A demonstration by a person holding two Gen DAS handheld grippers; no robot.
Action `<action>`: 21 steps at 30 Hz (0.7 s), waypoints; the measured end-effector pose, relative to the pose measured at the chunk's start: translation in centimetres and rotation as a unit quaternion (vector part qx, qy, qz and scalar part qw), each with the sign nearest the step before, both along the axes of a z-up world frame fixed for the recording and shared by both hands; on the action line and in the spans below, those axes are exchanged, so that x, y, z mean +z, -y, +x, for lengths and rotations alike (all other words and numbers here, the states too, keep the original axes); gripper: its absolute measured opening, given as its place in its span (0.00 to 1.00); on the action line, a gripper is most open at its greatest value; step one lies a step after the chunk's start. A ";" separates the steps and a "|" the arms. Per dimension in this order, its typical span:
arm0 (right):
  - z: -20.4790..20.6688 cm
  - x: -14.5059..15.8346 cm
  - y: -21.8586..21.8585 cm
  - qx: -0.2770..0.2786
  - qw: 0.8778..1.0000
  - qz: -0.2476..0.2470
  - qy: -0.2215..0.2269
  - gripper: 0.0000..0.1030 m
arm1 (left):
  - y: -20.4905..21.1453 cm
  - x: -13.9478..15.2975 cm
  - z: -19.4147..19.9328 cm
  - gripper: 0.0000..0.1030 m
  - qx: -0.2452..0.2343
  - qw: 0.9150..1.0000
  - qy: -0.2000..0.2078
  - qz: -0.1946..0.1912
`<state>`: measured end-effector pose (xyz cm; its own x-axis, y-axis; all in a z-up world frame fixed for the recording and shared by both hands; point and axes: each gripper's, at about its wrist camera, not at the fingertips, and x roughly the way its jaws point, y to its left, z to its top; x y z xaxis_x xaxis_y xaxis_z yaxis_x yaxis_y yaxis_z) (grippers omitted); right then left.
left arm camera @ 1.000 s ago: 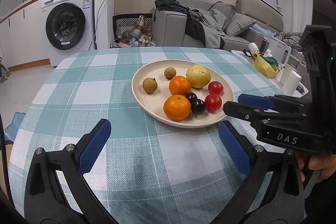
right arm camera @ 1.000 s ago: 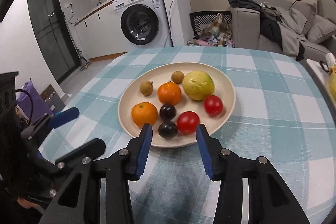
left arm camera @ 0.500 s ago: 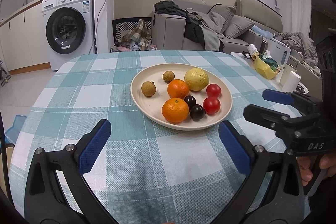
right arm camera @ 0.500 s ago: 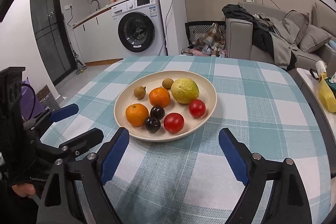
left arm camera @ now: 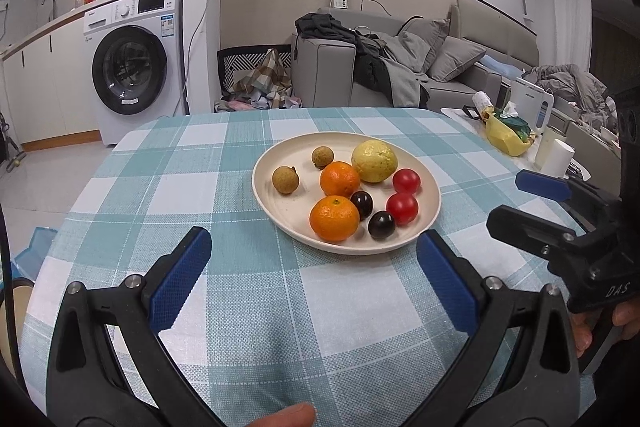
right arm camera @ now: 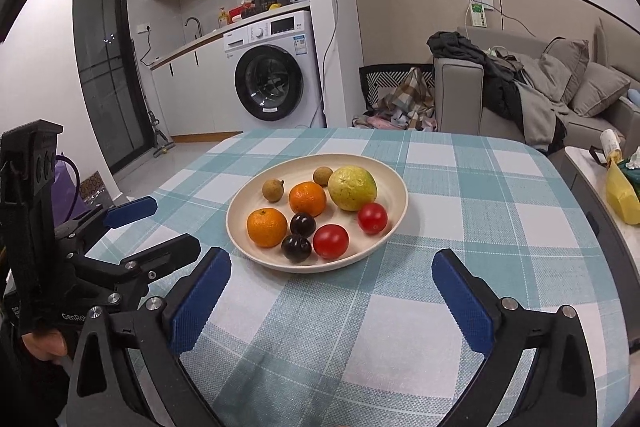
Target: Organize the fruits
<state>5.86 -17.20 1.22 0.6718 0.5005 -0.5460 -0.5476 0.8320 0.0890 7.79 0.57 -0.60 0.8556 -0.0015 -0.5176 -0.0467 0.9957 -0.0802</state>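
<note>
A cream plate [left arm camera: 266, 203] [right arm camera: 244, 205] sits mid-table on the teal checked cloth. It holds two oranges [left arm camera: 334, 219] [right arm camera: 267, 227], a yellow-green fruit [left arm camera: 374, 161] [right arm camera: 352, 187], two red tomatoes [left arm camera: 402, 207] [right arm camera: 330, 241], two dark plums [left arm camera: 381, 224] [right arm camera: 296, 247] and two brown longans [left arm camera: 285, 179] [right arm camera: 273, 190]. My left gripper [left arm camera: 314, 247] is open just short of the plate's near rim, with nothing between its fingers. My right gripper [right arm camera: 331, 261] has its jaws opening wide, nothing between them, also short of the rim. Each gripper shows in the other's view: right gripper [left arm camera: 516, 199], left gripper [right arm camera: 170, 223].
A side table at the right carries a yellow bag [left arm camera: 504, 139], a white cup [left arm camera: 554, 157] and a white kettle [left arm camera: 534, 107]. A grey sofa [left arm camera: 400, 75] and a washing machine [left arm camera: 132, 67] stand beyond the table's far edge. A fingertip [left arm camera: 288, 417] shows at the bottom.
The right gripper's jaws went from narrow to wide open, and it drew back from the plate's rim. The left gripper stayed open and barely moved.
</note>
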 end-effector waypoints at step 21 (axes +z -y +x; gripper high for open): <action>-0.9 0.2 0.8 -0.012 0.999 0.012 0.034 1.00 | 0.1 0.7 -0.9 0.99 -0.001 1.000 0.021 0.001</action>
<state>4.92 -17.96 1.38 0.7187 0.4966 -0.4866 -0.5330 0.8429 0.0730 6.86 0.44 0.13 0.8767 -0.0028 -0.4810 -0.0411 0.9959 -0.0807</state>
